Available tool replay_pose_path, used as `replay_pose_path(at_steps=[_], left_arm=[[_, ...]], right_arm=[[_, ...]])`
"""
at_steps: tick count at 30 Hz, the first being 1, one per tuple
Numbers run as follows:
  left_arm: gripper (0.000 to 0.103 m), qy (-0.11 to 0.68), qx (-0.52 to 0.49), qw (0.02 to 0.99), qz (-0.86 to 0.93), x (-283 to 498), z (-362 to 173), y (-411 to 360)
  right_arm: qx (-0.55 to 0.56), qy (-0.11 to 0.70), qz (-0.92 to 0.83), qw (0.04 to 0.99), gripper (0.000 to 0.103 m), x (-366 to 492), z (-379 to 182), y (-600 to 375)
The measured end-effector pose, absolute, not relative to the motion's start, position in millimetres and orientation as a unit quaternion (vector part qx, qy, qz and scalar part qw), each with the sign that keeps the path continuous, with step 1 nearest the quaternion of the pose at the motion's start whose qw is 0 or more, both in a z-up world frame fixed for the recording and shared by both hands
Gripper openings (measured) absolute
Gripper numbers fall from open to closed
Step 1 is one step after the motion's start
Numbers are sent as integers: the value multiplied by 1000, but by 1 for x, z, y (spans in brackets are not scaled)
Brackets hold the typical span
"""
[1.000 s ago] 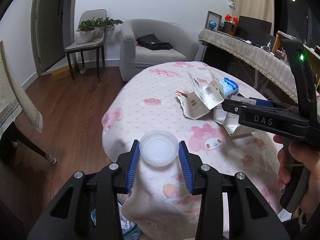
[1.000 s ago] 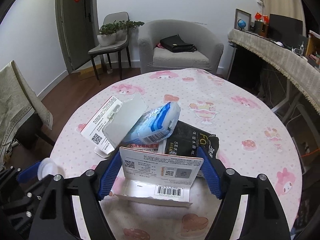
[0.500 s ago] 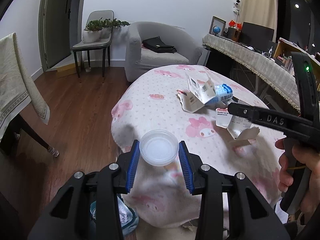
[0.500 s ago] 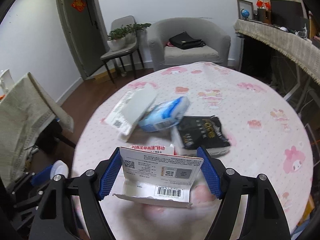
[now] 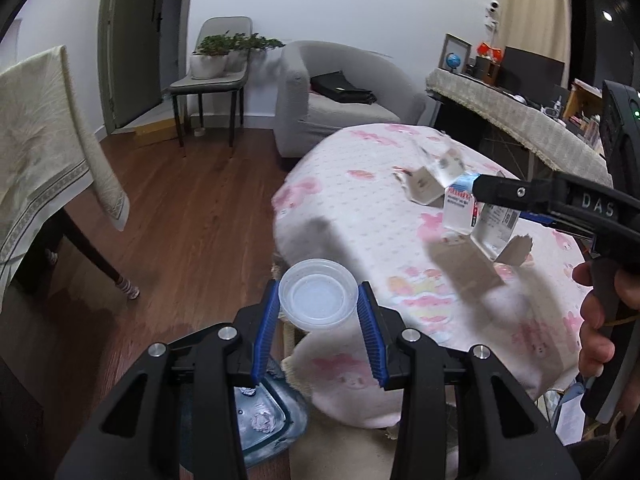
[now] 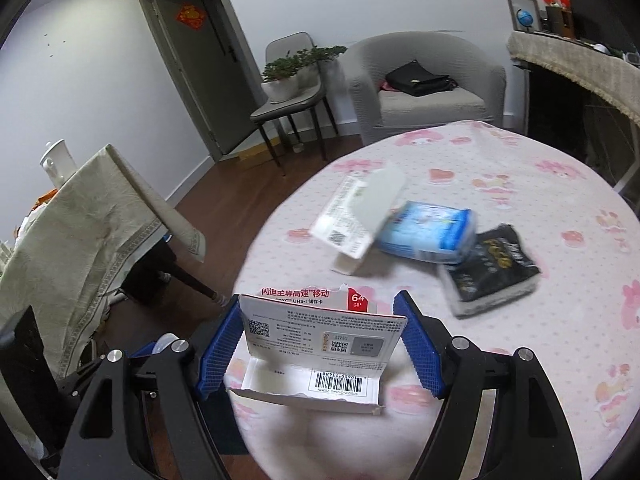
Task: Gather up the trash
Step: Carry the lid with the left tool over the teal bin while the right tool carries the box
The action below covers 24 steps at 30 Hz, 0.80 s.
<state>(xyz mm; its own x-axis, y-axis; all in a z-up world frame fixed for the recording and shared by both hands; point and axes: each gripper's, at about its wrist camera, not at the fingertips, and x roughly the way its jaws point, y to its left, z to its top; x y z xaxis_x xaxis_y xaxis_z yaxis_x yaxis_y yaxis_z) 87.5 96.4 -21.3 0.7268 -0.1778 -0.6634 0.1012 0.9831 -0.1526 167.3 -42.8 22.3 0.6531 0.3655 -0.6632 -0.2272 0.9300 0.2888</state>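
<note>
My left gripper (image 5: 319,312) is shut on a clear plastic lid (image 5: 318,299), held past the table's left edge, above a bin (image 5: 276,412) on the floor with crumpled scraps in it. My right gripper (image 6: 320,344) is shut on a torn white memory-card box (image 6: 320,344) and holds it above the near side of the table; it shows in the left wrist view too (image 5: 484,224). On the pink tablecloth (image 6: 500,184) lie a white carton (image 6: 360,216), a blue tissue pack (image 6: 428,232) and a black packet (image 6: 492,268).
A cloth-draped table (image 5: 44,168) stands at the left over wooden floor. A grey armchair (image 5: 340,100) with a black bag and a chair with plants (image 5: 216,68) stand at the back. A long sideboard (image 5: 520,120) runs along the right.
Both grippers have moved left and back from the table with their loads. The lid now hangs off the table's edge, and the bin below has come into view.
</note>
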Motion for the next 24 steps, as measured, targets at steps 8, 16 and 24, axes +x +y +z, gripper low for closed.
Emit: replay_pose_path(at_steps=[8, 16, 24], left_arm=[[42, 394, -74, 915, -44, 79, -43, 138], [42, 426, -77, 901, -28, 70, -70, 168], [48, 462, -83, 883, -28, 66, -96, 184]], right_arm=[[67, 383, 206, 898, 76, 163, 20, 0], [39, 387, 245, 888, 76, 158, 15, 43], [22, 395, 260, 881, 76, 157, 8, 76]])
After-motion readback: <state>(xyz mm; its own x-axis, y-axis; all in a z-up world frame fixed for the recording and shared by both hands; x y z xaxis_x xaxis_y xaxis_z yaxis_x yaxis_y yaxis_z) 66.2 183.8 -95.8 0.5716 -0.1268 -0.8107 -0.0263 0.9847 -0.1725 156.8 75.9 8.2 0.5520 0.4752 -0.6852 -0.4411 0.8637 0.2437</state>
